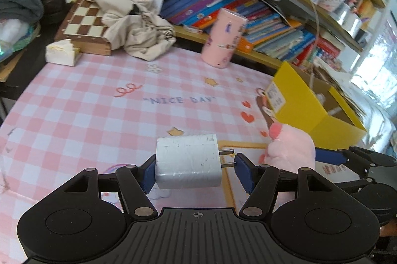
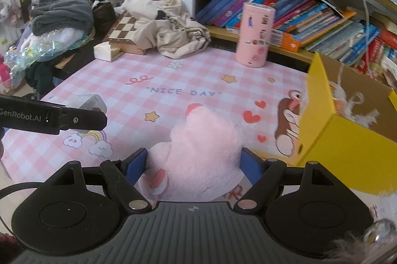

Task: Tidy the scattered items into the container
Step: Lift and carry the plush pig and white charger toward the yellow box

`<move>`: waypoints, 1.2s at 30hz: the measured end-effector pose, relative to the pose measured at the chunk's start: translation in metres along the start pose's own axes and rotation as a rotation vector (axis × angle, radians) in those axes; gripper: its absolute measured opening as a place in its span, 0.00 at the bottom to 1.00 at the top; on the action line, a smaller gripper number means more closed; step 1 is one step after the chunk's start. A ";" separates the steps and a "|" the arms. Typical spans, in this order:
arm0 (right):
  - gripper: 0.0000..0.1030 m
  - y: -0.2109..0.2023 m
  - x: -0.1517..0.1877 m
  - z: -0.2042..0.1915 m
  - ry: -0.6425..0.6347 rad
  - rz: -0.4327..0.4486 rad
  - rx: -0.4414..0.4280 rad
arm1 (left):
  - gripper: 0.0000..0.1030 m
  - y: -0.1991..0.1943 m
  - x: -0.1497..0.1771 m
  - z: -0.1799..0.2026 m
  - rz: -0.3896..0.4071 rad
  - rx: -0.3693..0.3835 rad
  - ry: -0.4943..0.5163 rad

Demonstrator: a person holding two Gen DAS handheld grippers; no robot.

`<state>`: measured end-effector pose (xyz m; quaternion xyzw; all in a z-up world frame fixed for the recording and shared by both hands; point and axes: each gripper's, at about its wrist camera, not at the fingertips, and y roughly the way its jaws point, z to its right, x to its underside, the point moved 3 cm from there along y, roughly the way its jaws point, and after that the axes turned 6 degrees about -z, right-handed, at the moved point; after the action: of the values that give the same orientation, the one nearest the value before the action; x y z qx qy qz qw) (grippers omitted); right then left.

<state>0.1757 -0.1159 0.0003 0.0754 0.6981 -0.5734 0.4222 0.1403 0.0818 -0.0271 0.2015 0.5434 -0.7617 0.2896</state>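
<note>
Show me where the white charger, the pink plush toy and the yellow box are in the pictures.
white charger (image 1: 187, 161), left wrist view, on its broad top face.
pink plush toy (image 2: 201, 152), right wrist view, on its furry body.
yellow box (image 2: 347, 147), right wrist view, on its near outer wall.

1. A pink cylinder tin (image 2: 255, 34) stands upright at 12 o'clock on the counter (image 2: 173, 80), covered by pink checked cloth.
2. A chessboard (image 2: 124, 32) lies at 10 o'clock, with cream fabric (image 2: 168, 23) heaped over it.
3. Slanting books (image 2: 310, 16) fill the shelf at 1 o'clock.
4. Grey folded cloth (image 2: 62, 13) sits at 9 o'clock.
</note>
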 end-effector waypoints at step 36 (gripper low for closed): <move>0.76 -0.071 0.079 0.143 0.253 -0.001 0.209 | 0.63 0.060 0.009 0.171 -0.104 0.182 0.260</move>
<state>0.1560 -0.2926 0.0015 0.1899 0.6822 -0.6291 0.3205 0.1743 -0.0967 -0.0194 0.2954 0.5148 -0.7892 0.1575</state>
